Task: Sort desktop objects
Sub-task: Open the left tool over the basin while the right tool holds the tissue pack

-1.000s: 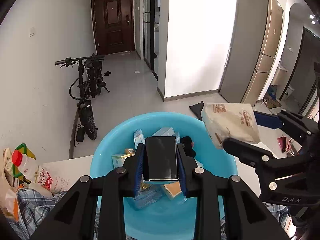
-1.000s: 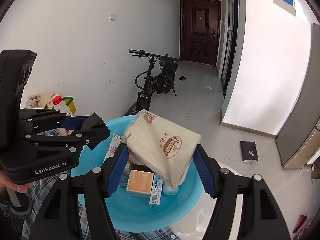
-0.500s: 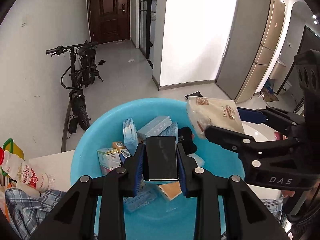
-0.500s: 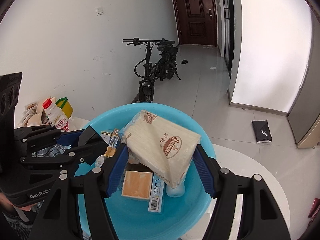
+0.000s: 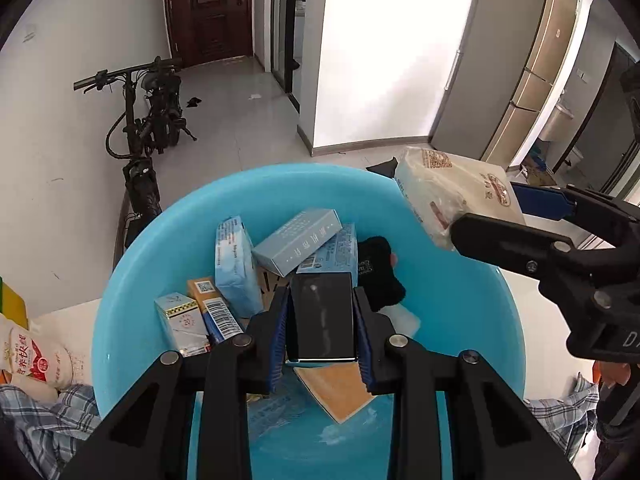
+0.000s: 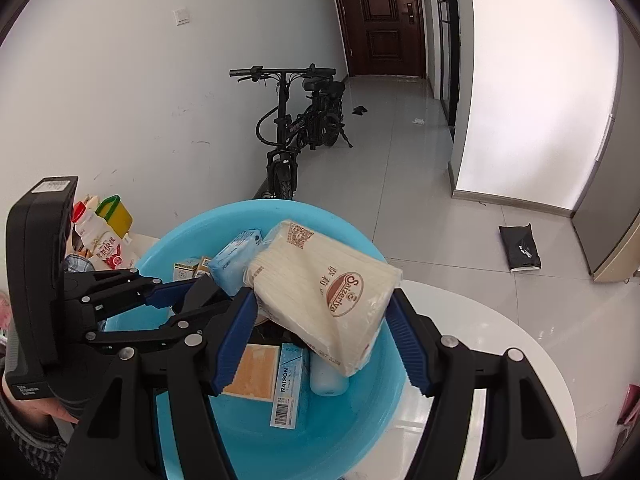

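A light blue plastic basin [image 5: 192, 232] [image 6: 360, 432] holds several small boxes, a black pouch [image 5: 378, 276] and an orange-brown flat box [image 5: 338, 392] [image 6: 252, 372]. My left gripper [image 5: 321, 320] is shut on a glossy black box [image 5: 322, 316], low over the middle of the basin. My right gripper [image 6: 322, 320] is shut on a beige pack of tissues [image 6: 324, 292] [image 5: 452, 200], held tilted above the basin's right side. From the right wrist, the left gripper [image 6: 200, 292] shows at the basin's left rim.
The basin stands on a white round table [image 6: 480, 336]. A drink bottle [image 5: 28, 356] [image 6: 100, 244] and a checked cloth [image 5: 48, 424] lie left of it. Beyond are a black folding bike [image 6: 296, 128], a tiled floor, a dark door and a fridge [image 5: 516, 64].
Both grippers have sunk toward the basin with their loads. The basin's contents now fill more of both views, and the black box hangs closer to the boxes below.
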`<state>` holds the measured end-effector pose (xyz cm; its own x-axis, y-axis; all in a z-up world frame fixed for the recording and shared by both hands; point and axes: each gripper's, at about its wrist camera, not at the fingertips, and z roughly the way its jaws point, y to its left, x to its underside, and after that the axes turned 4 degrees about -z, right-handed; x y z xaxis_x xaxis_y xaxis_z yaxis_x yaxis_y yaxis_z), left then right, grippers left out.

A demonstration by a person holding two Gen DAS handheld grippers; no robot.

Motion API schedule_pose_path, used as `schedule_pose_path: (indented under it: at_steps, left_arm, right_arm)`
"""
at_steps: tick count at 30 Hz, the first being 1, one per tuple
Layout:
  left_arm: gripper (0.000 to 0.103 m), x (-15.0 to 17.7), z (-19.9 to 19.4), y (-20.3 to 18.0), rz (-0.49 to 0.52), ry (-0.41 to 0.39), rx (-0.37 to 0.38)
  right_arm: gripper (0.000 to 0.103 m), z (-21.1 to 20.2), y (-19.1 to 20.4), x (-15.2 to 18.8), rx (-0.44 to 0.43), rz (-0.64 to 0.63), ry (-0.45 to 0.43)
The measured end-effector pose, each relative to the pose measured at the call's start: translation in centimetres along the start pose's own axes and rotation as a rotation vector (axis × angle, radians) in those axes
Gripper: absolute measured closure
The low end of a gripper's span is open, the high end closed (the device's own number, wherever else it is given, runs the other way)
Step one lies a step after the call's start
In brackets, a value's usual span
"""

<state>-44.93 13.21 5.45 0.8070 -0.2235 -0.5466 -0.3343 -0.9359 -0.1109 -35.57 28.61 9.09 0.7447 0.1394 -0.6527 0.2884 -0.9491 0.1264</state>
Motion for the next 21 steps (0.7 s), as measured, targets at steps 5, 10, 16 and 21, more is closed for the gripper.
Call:
schedule_pose_path:
  at_steps: [5, 10, 16, 21]
  left_arm:
    - [0.071, 0.9, 0.7, -0.9, 0.029, 0.006, -0.002]
    - [0.071, 1.3, 1.5, -0.9, 0.025, 0.019, -0.004]
    - [0.071, 1.6, 2.0, 0.0, 0.003, 0.045, -0.025]
    - [0.071, 1.9, 1.8, 0.4, 0.01, 0.044, -0.031]
  right_arm:
    - [0.038, 1.0, 0.1, 0.5, -0.009, 0.01, 0.028]
    - [0.038, 1.4, 0.1, 0.7, -0.021, 0.013, 0.042]
    - [0.038, 1.5, 0.2, 0.7, -0.015, 0.002, 0.049]
    - [0.038, 1.5, 0.2, 0.9, -0.008, 0.0, 0.057]
